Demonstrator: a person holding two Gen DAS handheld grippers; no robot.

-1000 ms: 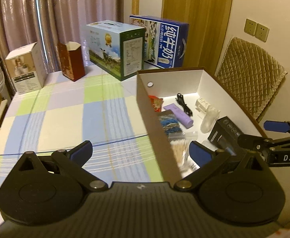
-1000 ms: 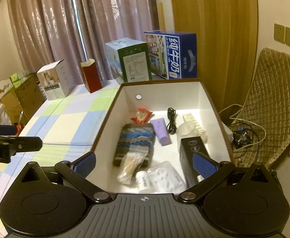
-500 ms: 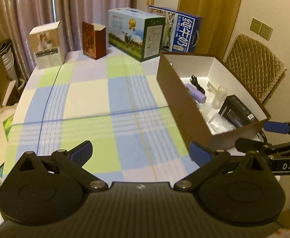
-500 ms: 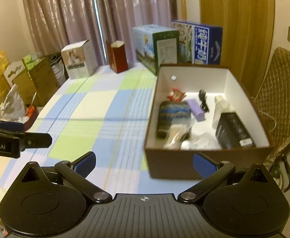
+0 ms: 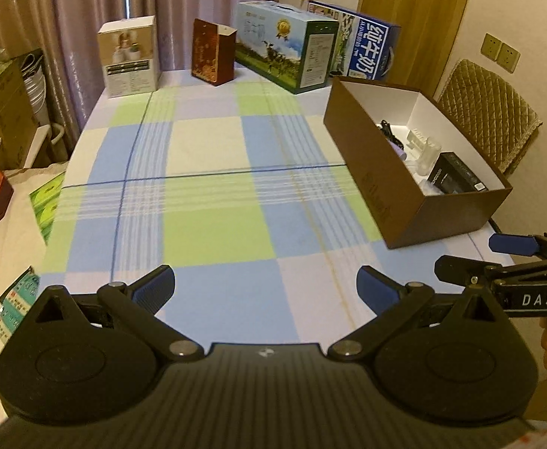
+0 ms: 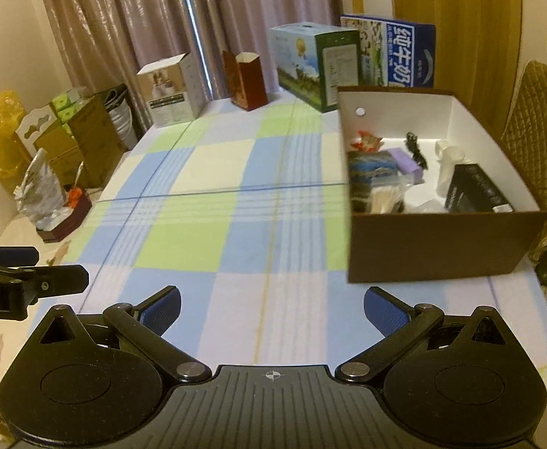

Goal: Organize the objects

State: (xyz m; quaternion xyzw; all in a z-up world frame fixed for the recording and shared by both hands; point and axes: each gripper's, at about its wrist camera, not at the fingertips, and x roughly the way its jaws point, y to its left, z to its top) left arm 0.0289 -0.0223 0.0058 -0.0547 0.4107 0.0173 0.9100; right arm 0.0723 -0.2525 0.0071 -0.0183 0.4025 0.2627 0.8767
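Left wrist view. Left gripper point(image 5: 264, 288) spread wide, nothing between its blue pads, hovering above the checked tablecloth point(image 5: 213, 172). Right gripper point(image 5: 498, 254) visible at the right edge, likewise parted and empty. Brown open-top box point(image 5: 382, 187) standing on the right side of the table, well apart from both tools. Long axis running from near to far, one short end facing the cameras. Contents partly hidden by the near wall: black carton point(image 5: 456, 177), clear plastic piece point(image 5: 428, 151), a dark cable point(image 5: 385, 127). Cartons lined along the far edge: white box point(image 5: 131, 60), red box point(image 5: 213, 50), green milk case point(image 5: 288, 45), blue milk case point(image 5: 367, 50).

Right wrist view. Right gripper point(image 6: 271, 310) open, holding nothing. Left gripper point(image 6: 30, 265) at the left edge, fingers apart. Same box point(image 6: 445, 247) ahead and to the right, interior better shown: knitted striped item point(image 6: 370, 172), purple tube point(image 6: 408, 161), red wrapper point(image 6: 365, 140), black cable point(image 6: 415, 147), white bottle point(image 6: 447, 164), black carton point(image 6: 475, 189), cotton swabs in a bag point(image 6: 383, 198).

Judgement on handling. Box probably stiff cardboard, light, walls liable to flex; best taken by a rim wall, or by both short ends. Contents small and light; knitted item soft, bagged swabs and clear plastic slippery, tube and carton rigid enough to pinch across the narrow side. All loose items apparently already boxed; task judged near complete.
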